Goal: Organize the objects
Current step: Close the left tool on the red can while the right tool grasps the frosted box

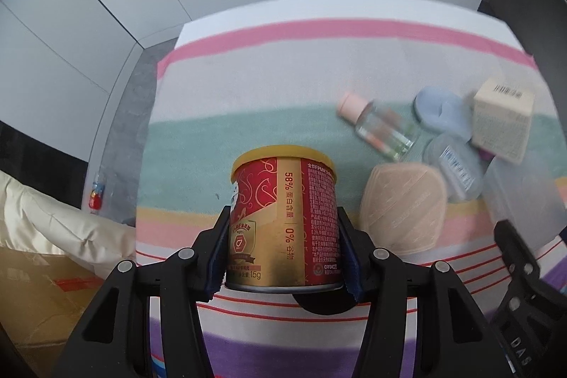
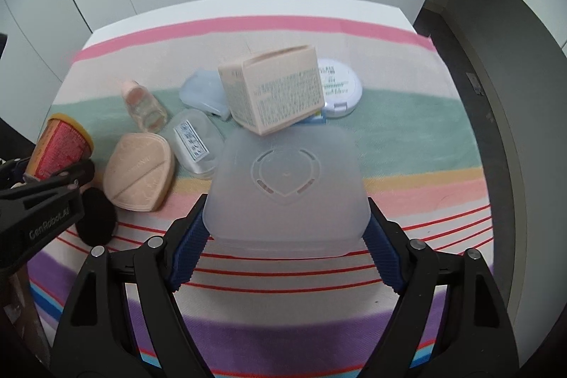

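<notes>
Red-and-gold can (image 1: 283,218) sits clamped in my left gripper (image 1: 283,252); I lift it straight, clear of the black puff (image 1: 324,302). My right gripper (image 2: 285,245) grips the translucent lid (image 2: 287,183), so I keep it level near the striped cloth's (image 2: 283,335) front edge.

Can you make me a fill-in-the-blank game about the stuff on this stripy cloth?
1. The left gripper squeezes a red can with a ____ lid.
2. The right gripper holds a see-through plastic ____.
3. The beige carton leans on that box's ____ edge.

Missing words: yellow; box; far

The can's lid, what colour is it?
Yellow; the can's lid shows best in the left wrist view.
</notes>
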A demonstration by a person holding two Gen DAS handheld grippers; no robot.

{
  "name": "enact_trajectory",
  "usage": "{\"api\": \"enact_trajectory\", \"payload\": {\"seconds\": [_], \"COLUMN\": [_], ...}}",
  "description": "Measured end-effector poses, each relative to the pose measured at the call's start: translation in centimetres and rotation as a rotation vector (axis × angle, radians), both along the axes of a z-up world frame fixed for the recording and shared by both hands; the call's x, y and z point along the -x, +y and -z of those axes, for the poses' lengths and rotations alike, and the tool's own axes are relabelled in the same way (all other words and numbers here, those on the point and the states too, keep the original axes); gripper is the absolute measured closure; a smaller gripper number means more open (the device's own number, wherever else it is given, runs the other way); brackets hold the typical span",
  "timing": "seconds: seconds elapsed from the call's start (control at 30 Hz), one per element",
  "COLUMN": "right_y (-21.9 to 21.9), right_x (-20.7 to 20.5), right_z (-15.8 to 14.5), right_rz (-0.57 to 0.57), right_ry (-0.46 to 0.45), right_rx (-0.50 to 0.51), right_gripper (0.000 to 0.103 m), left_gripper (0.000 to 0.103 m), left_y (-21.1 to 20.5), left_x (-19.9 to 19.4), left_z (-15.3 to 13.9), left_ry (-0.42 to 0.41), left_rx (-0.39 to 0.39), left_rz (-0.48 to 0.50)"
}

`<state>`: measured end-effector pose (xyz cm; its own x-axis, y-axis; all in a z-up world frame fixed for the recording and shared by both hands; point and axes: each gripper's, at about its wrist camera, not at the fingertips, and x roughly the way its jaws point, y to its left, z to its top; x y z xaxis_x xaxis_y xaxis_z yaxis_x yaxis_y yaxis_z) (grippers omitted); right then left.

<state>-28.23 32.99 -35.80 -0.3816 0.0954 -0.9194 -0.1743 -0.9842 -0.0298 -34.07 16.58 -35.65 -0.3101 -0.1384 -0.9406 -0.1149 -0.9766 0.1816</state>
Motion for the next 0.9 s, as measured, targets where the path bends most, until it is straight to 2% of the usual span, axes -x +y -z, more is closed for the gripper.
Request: {"api": "enact_trajectory", "payload": {"seconds": [0.23, 0.37, 0.6, 0.9], "right_y": [0.9, 1.1, 0.9, 0.2], "right_x": [0.5, 0.1, -0.8, -2.7], "right_z": [-3.7, -6.4, -11.8, -18.4], "right_rz": [-0.017, -0.033, -0.066, -0.098], "right_ry": [0.044, 0.087, 0.155, 0.216], "right_rx": [-0.010, 0.004, 0.014, -0.004], "right_gripper": [0.020, 0.020, 0.020, 0.020], "left_gripper": [0.048, 0.048, 0.048, 0.048], "left_y": [1.2, 0.7, -0.2, -1.6], "left_x": [-0.2, -0.6, -1.4, -3.3], "left_z": [-4.8, -7.3, -12.3, -18.8], "left_ry": [0.058, 0.065, 0.129, 0.199], "left_rx": [-0.021, -0.020, -0.034, -0.106], "left_rz": [0.024, 0.000, -0.034, -0.054]}}
